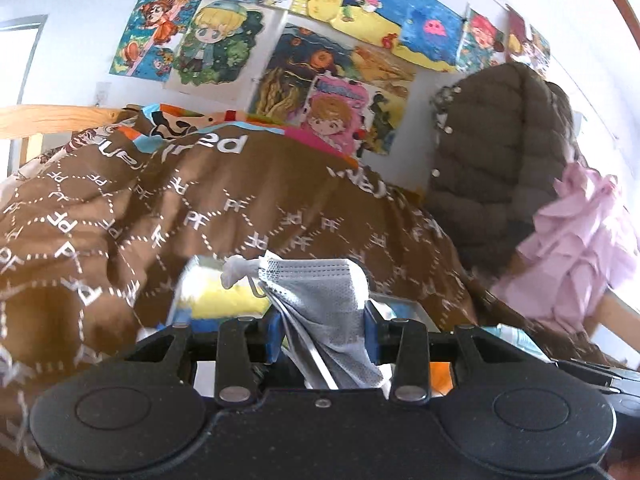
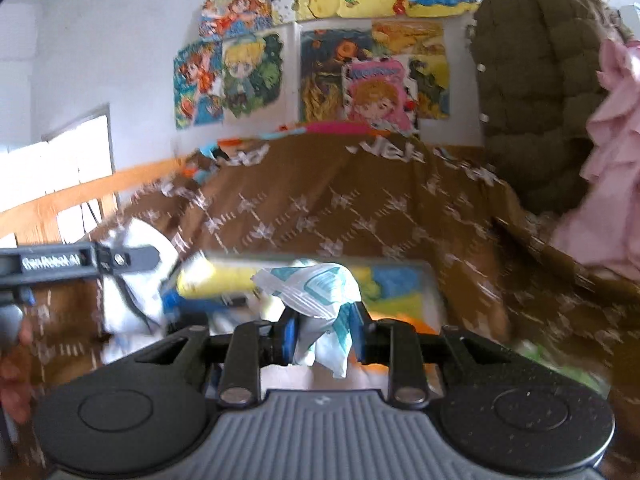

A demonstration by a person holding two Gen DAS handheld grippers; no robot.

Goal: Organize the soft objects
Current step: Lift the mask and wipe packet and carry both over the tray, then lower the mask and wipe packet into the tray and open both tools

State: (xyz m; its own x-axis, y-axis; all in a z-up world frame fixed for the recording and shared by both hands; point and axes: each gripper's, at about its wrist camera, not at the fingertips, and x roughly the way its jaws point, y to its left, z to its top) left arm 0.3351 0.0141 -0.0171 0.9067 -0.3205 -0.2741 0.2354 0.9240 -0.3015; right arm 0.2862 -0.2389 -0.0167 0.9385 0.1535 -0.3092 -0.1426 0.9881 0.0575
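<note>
The left wrist view shows the left claw (image 1: 324, 332) clamped on a grey face mask (image 1: 320, 292), whose white ear loop (image 1: 236, 270) is bunched at its upper left; the mask hangs down between the blue pads. Only the right wrist view shows the right claw (image 2: 324, 332) pinching a white packet with teal print (image 2: 316, 292), and, at its left edge, the other tool's black finger (image 2: 80, 260) with pale fabric hanging from it. Both claws hover over a box of yellow and blue soft things (image 2: 224, 280) on a bed covered by a brown patterned quilt (image 1: 180, 208). Behind, cartoon drawings (image 1: 304, 40) crowd the white wall, with a quilted olive jacket (image 1: 492, 152) and a pink ruffled garment (image 1: 576, 240) hanging at the right.
</note>
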